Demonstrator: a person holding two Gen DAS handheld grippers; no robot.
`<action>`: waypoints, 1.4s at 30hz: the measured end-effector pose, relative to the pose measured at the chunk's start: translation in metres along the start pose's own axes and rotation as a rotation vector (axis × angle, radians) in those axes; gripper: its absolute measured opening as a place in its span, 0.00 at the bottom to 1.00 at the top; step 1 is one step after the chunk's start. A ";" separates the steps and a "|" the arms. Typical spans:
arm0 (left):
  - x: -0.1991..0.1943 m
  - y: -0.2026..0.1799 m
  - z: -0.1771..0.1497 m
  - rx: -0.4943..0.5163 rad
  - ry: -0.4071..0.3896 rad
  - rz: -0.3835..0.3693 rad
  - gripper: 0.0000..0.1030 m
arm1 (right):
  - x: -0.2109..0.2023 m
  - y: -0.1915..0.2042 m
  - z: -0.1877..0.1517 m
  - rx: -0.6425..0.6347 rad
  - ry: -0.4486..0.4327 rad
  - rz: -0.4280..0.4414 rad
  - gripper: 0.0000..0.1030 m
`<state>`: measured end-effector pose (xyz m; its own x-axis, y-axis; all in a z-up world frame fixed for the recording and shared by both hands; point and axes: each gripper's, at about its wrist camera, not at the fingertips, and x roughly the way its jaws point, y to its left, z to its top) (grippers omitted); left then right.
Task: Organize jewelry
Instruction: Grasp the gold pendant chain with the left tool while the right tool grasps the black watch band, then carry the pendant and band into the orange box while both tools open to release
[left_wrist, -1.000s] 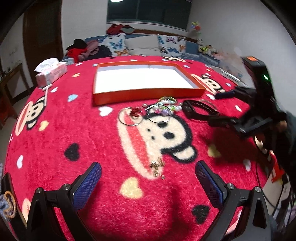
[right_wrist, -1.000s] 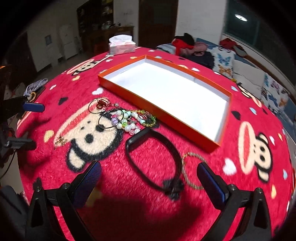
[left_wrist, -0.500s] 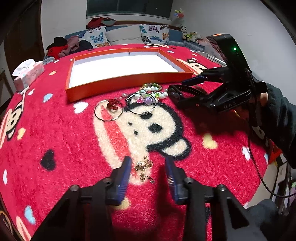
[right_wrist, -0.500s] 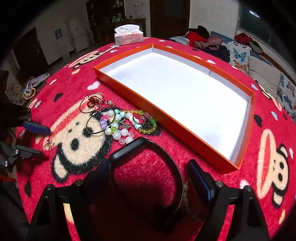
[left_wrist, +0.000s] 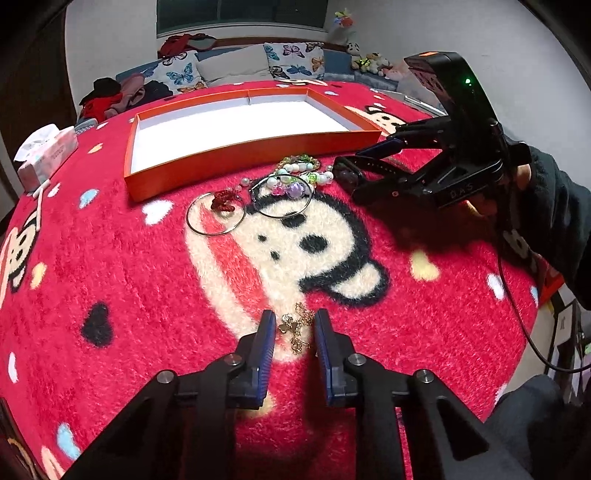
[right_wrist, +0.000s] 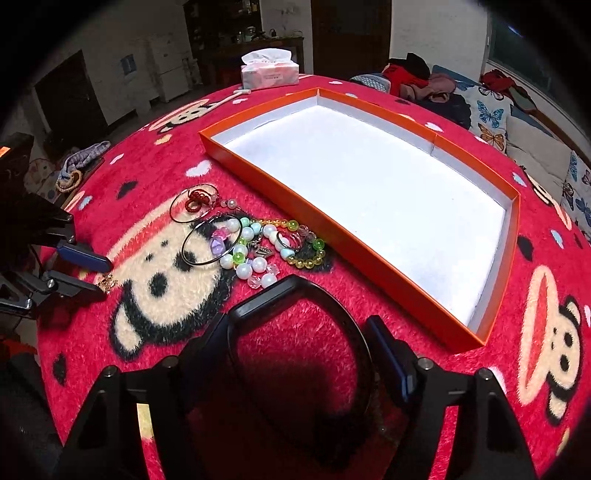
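A small gold chain piece (left_wrist: 293, 326) lies on the red blanket between the blue pads of my left gripper (left_wrist: 294, 330), whose jaws are narrowed around it with small gaps. My right gripper (right_wrist: 299, 334) straddles a black band (right_wrist: 295, 295), its pads at the band's two sides; it also shows in the left wrist view (left_wrist: 373, 164). An empty orange tray (right_wrist: 373, 254) with a white floor lies beyond. Bead bracelets (right_wrist: 258, 247), a dark hoop (right_wrist: 210, 240) and a silver hoop with a red knot (left_wrist: 218, 214) lie beside the tray.
A tissue box (right_wrist: 269, 70) stands at the blanket's far edge. A sofa with butterfly cushions and clothes (left_wrist: 229, 70) is behind the table. A cable (left_wrist: 517, 314) hangs from the right gripper near the table edge.
Both grippers have lowered and narrowed: the left one from wide open to close around the gold chain, the right one from wide open to the sides of the black band.
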<state>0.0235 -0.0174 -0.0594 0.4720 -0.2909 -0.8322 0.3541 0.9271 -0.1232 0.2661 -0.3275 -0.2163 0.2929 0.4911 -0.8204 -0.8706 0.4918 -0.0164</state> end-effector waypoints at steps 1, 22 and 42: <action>0.000 0.001 0.000 0.000 0.000 -0.001 0.19 | -0.001 0.000 -0.001 -0.001 -0.001 0.002 0.79; -0.011 0.004 0.008 -0.002 -0.052 -0.010 0.11 | 0.005 0.002 0.003 -0.049 0.005 0.025 0.79; -0.082 0.017 0.046 -0.025 -0.222 0.032 0.11 | -0.018 0.012 0.007 0.006 -0.039 0.024 0.51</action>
<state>0.0285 0.0115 0.0317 0.6498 -0.3038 -0.6967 0.3173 0.9414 -0.1145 0.2536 -0.3251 -0.1975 0.2878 0.5305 -0.7974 -0.8749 0.4842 0.0064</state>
